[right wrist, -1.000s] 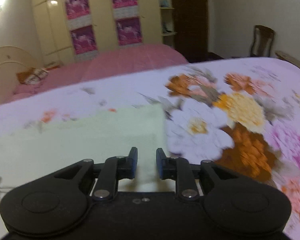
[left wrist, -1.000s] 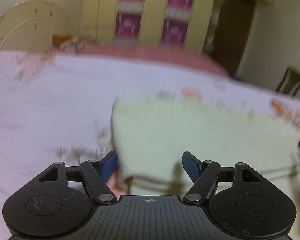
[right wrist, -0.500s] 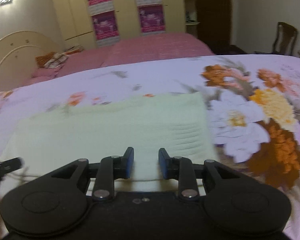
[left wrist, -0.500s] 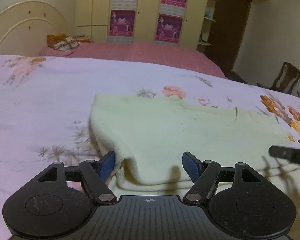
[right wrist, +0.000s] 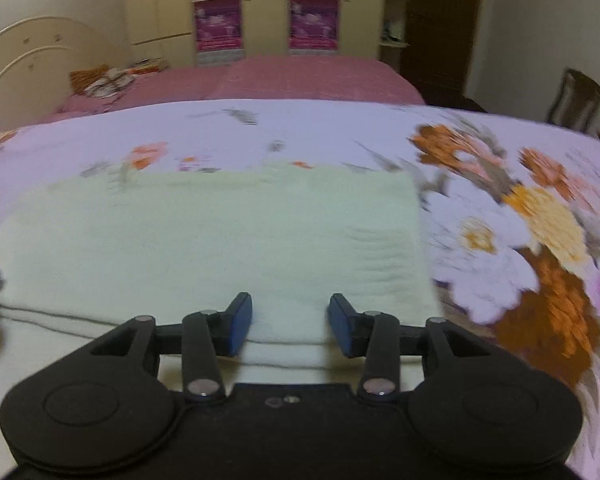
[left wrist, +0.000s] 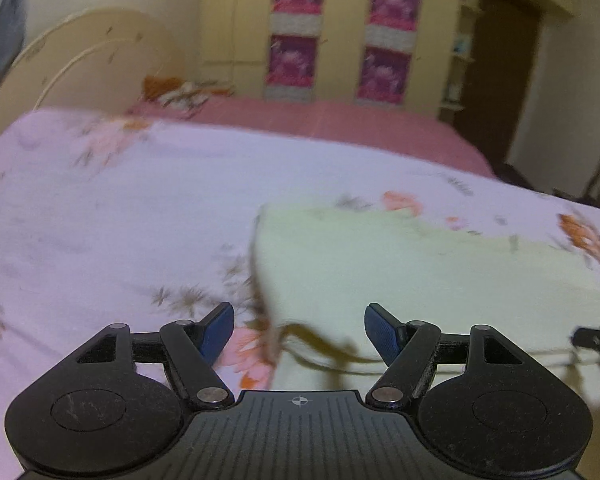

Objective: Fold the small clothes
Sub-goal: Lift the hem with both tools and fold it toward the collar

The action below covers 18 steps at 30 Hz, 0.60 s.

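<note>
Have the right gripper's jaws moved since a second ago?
Yes. The right gripper jaws stand wider apart against its own black body, and are opening. Nothing is pinched; the pale garment lies on the bedspread beyond the pads.

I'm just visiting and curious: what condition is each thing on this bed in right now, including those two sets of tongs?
Cream garment: folded over, lying flat on the bedspread, held by nothing.
Left tongs: open, empty, above the garment's left edge.
Right tongs: jaws opening, nothing pinched, above the fold's near edge.
Floral bedspread: spread flat.
</note>
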Motion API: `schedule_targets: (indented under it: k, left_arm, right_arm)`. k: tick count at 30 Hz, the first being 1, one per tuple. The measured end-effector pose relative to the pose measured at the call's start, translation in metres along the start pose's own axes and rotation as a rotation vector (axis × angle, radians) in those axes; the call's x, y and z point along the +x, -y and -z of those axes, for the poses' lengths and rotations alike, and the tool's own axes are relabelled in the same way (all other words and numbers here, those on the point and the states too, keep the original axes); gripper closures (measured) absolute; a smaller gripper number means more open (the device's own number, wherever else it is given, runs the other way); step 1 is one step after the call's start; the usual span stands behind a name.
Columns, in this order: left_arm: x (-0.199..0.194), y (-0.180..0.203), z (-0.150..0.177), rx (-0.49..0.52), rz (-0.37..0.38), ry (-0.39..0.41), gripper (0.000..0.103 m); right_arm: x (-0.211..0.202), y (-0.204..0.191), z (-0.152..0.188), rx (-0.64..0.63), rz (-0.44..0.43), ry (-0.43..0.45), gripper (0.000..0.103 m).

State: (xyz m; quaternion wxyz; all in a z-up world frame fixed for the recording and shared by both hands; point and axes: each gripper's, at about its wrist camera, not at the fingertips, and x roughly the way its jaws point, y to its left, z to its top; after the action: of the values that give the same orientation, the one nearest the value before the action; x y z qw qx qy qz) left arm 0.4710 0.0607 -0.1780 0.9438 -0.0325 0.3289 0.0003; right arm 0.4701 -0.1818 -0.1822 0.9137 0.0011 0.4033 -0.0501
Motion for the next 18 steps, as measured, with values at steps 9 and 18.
schedule_targets:
  k: [9,18]
  left_arm:
    - [0.000,0.050,0.040,0.082,0.153,-0.130,0.031]
    - [-0.042,0.005,0.074,0.104,0.056,-0.147,0.031]
  right_arm:
    - [-0.035,-0.039,0.026,-0.069,-0.172,-0.008,0.062]
    - [-0.053,0.006,0.063,-0.108,-0.081,-0.045,0.062]
